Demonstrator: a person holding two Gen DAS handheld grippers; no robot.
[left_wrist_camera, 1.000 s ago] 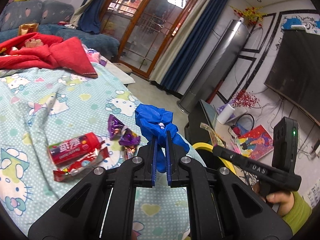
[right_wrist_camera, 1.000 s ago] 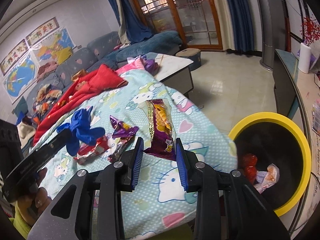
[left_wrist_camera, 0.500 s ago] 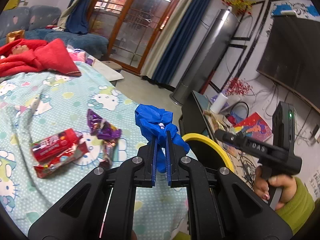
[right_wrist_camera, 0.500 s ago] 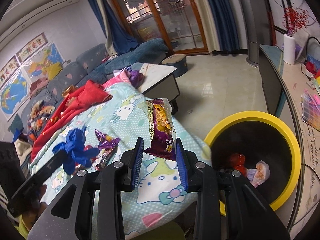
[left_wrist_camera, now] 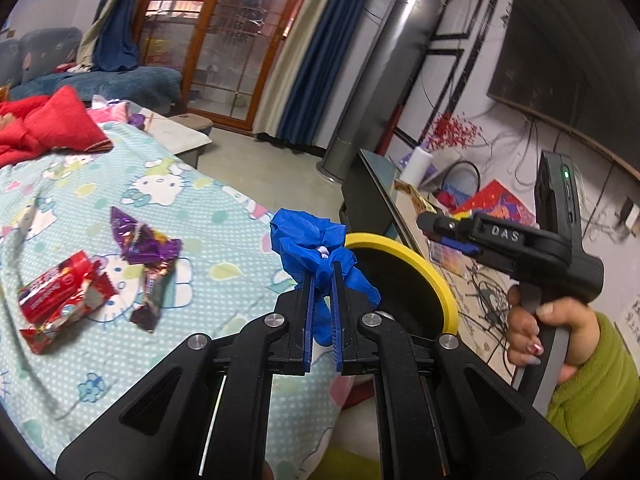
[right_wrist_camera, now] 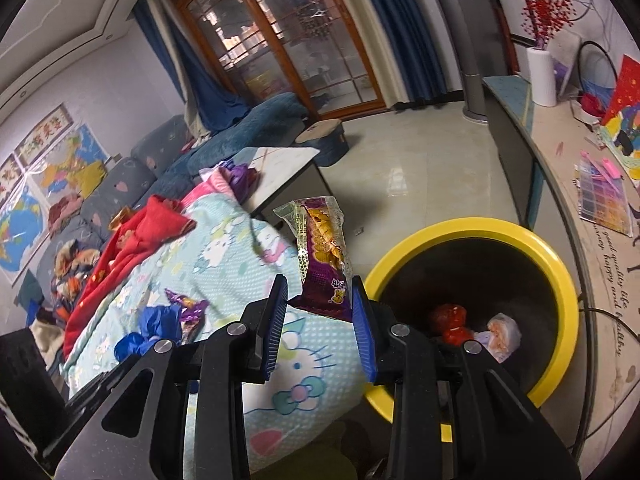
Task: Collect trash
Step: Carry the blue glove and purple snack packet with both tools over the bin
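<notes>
Left gripper [left_wrist_camera: 322,276] is clenched on a crumpled blue glove [left_wrist_camera: 310,240]; the glove bunches out above the fingers [left_wrist_camera: 307,312] and hangs just at the near rim of the yellow-rimmed trash bin [left_wrist_camera: 432,280], over the edge of the bed.

Right gripper [right_wrist_camera: 320,296] is grasping a purple snack wrapper [right_wrist_camera: 324,256] by its lower end. The wrapper stands upright between the fingers [right_wrist_camera: 362,332], beside the bin's left rim [right_wrist_camera: 560,276], not yet over the opening.

Bin interior is black; a red wrapper [right_wrist_camera: 450,320] and a pale crumpled wrapper [right_wrist_camera: 502,332] lie at the bottom.

Still on the Hello Kitty bedsheet [left_wrist_camera: 200,240]: red candy packet [left_wrist_camera: 56,284] with a torn red wrapper touching it, and purple foil wrappers [left_wrist_camera: 146,248] just beside. All well apart from the bin.

In the left wrist view the right gripper's handle is seen in a hand [left_wrist_camera: 552,332] with a green sleeve [left_wrist_camera: 592,392], right of the bin. Red blanket [left_wrist_camera: 48,124] lies at the far end of the bed.
</notes>
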